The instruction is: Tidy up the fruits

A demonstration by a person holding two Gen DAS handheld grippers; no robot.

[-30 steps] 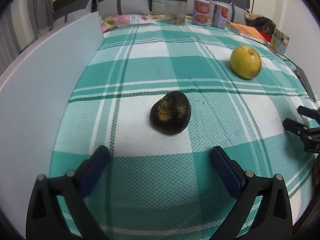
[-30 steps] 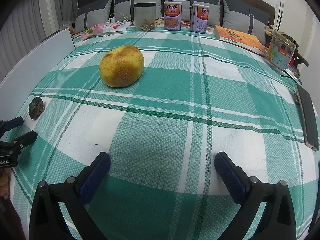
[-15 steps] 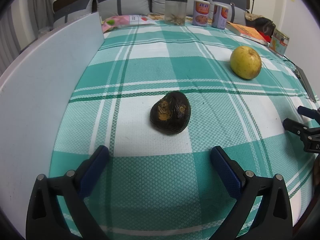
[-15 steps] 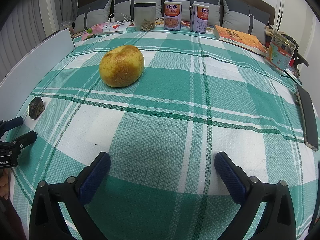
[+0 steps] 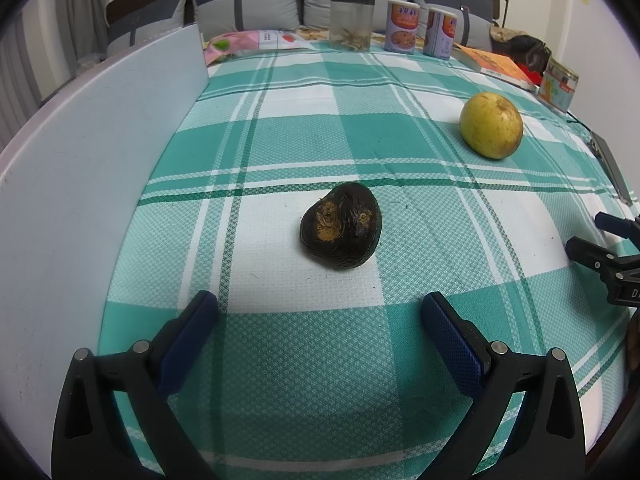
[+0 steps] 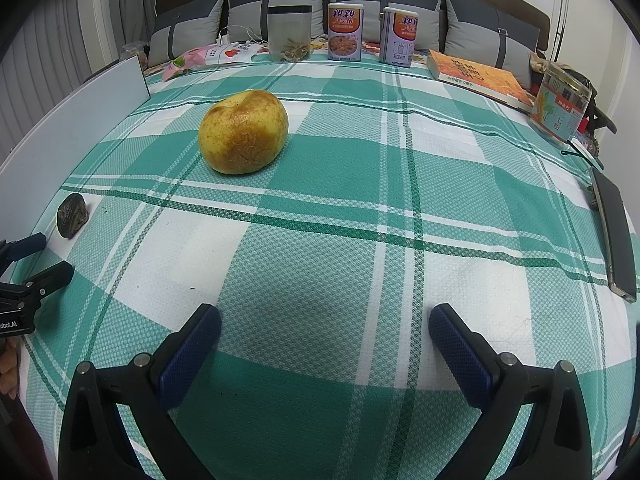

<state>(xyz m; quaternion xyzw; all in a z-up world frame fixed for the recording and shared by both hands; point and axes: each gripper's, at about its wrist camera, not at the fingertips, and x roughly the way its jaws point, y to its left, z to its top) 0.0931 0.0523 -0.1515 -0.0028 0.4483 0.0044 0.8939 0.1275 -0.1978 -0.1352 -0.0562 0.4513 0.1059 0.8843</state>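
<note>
Still, nothing has moved: both grippers hover open over the checked bed.
The left gripper (image 5: 318, 330) faces the dark fruit (image 5: 340, 226) near the bed's left edge; the right gripper (image 6: 324, 338) is empty, the yellow fruit (image 6: 243, 131) mid-bed. No grasp has started.

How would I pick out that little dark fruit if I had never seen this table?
Start at the green-and-white checked tablecloth and follow its left edge, where a white board stands. Close to it, in a white square, lies the dark fruit. Unlike the bigger yellow fruit, it is nearly black, with orange-brown patches.
</note>
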